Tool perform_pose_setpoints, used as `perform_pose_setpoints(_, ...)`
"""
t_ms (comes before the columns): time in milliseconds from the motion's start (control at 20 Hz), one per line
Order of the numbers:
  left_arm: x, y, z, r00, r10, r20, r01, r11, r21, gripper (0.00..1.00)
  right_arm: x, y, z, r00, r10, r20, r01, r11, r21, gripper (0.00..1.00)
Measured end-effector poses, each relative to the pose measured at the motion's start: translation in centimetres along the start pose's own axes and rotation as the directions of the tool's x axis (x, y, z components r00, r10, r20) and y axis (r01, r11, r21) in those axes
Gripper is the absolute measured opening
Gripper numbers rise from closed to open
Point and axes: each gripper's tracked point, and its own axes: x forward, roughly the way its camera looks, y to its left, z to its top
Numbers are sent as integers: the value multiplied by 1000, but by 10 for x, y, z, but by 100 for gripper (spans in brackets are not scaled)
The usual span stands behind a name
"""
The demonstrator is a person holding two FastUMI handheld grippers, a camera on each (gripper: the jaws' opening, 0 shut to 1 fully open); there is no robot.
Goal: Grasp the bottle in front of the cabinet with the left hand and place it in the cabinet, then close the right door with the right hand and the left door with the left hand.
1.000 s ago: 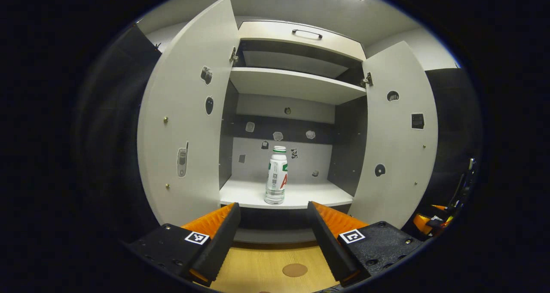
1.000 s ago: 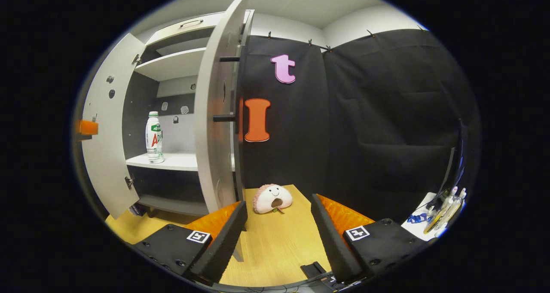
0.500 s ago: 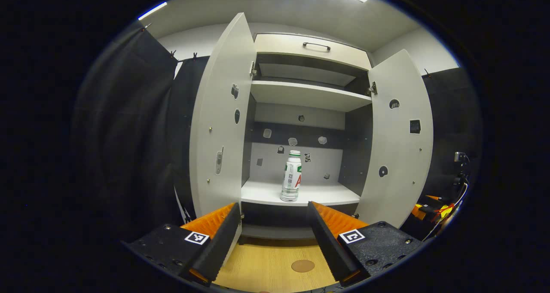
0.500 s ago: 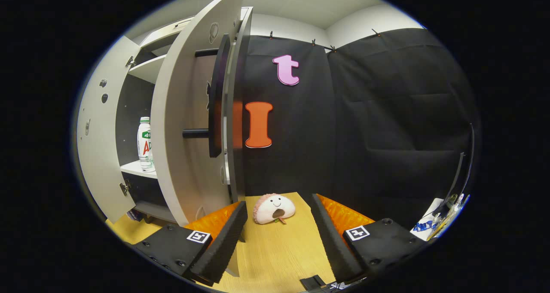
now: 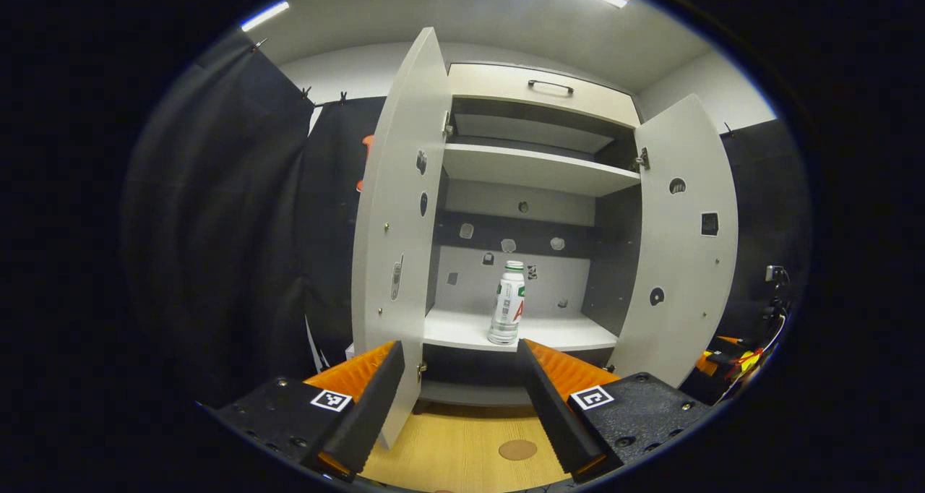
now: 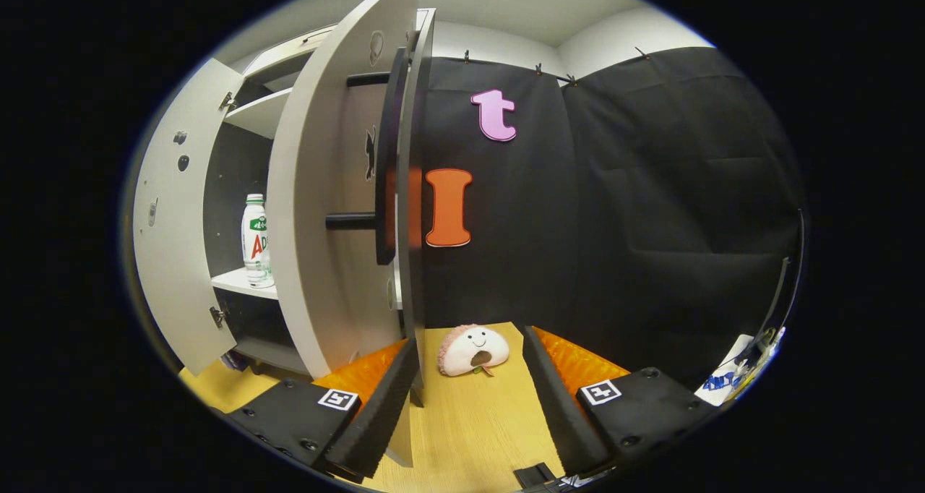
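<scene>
A white bottle (image 5: 508, 303) with a green cap stands upright on the lower shelf (image 5: 462, 330) of the cabinet, and is seen again as the bottle (image 6: 256, 241) in the right gripper view. Both doors hang open: the left door (image 5: 397, 225) and the right door (image 5: 683, 240). My left gripper (image 5: 460, 377) is open with nothing in it, back from the cabinet front. My right gripper (image 6: 470, 384) is open just behind the right door's outer face (image 6: 325, 211), near its black handle (image 6: 384, 153). The door's lower edge sits beside its left finger (image 6: 376, 406).
A plush toy (image 6: 473, 350) lies on the wooden surface (image 6: 477, 428) ahead of the right gripper. A brown round disc (image 5: 517, 449) marks the wood before the cabinet. An upper shelf (image 5: 535, 171) and a drawer (image 5: 542, 95) are above. Cables and clutter (image 5: 730, 359) sit at the far right.
The left gripper has drawn back from the cabinet and drifted left, so the bottle looks smaller. The right gripper has moved in behind the right door, which now stands closer.
</scene>
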Motion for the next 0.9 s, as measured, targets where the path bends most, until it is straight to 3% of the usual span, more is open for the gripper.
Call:
perform_pose_setpoints(50,1,0,0,1000,-2,2,2,1000,0,95,-1,1,1,1000,0,3,0,1000,-7,95)
perform_pose_setpoints(150,5,-2,-1,1000,-9,-1,9,1000,-8,95,-5,3,1,1000,-7,8,7,1000,-16,87)
perform_pose_setpoints(200,6,-3,-2,1000,-13,-3,13,1000,-13,95,-6,3,1,1000,-11,9,11,1000,-17,94)
perform_pose_setpoints(500,9,-8,2,999,-35,8,35,999,-21,95,-9,13,0,1000,-20,8,20,1000,13,94)
perform_pose_setpoints(900,11,0,-1,1000,-29,5,29,999,-29,95,-11,70,0,997,77,11,-77,997,8,94)
